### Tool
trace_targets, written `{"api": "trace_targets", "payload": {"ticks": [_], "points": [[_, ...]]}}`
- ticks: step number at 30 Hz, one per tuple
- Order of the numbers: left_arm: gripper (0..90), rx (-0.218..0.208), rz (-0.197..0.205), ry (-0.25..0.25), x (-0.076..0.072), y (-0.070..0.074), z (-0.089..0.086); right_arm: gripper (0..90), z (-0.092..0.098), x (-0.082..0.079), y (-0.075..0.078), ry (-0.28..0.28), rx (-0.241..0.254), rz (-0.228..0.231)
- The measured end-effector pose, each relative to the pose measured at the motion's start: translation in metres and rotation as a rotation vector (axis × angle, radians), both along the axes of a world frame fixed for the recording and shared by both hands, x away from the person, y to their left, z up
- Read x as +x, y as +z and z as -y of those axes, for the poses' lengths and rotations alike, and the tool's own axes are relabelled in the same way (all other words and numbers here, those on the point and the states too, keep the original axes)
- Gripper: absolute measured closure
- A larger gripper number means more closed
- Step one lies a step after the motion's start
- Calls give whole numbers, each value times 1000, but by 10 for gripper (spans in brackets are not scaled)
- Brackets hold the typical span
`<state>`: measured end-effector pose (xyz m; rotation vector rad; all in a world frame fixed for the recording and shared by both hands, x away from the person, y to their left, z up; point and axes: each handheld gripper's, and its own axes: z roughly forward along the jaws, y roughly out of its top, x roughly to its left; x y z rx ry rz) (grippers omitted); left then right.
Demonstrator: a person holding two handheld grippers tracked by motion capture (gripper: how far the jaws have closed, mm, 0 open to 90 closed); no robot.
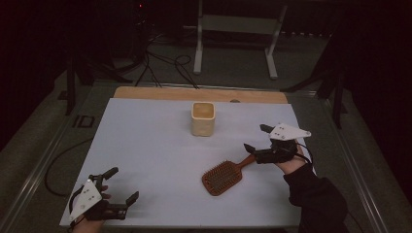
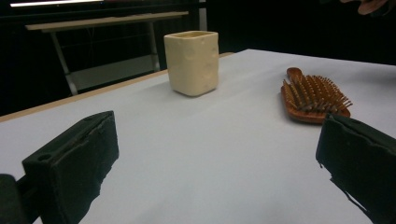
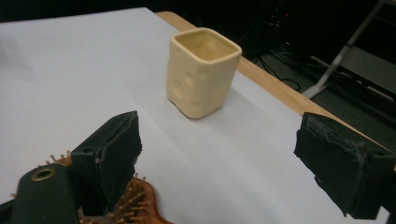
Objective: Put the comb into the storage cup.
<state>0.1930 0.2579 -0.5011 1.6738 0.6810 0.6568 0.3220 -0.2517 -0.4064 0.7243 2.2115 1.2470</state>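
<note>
The stiff, probably light brown wooden paddle hairbrush (image 1: pixel 222 177) suits a handle grasp; right gripper (image 1: pixel 257 141) fingers gape beside it.

- White sheet (image 1: pixel 155 155): covers most of the table and lies flat.
- Table (image 1: pixel 160 92): a wooden strip is exposed along the far edge, beyond the white sheet.
- Cream cup (image 1: pixel 202 118): square-sided with dimpled walls; stands upright on the white sheet toward the far middle, mouth open upward.
- Metal frame (image 1: pixel 235 29): light grey, stands on the floor behind the table.
- Black cables (image 1: pixel 160 65): lie in loops on the floor between the metal frame and the table.
- Floor (image 1: pixel 43 126): grey, dimly lit.
</note>
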Motion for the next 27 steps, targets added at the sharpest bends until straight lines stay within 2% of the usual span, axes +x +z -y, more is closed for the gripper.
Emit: {"api": "trace_targets", "payload": {"ticks": [12, 20, 27], "points": [[0, 0, -1, -2, 0, 0, 0, 162, 0, 15, -18, -9, -20, -68], [0, 1, -4, -1, 0, 0, 0, 301, 3, 24, -30, -24, -51, -100], [0, -2, -8, -1, 0, -1, 0, 448, 3, 32, -43, -41, -101, -133]]}}
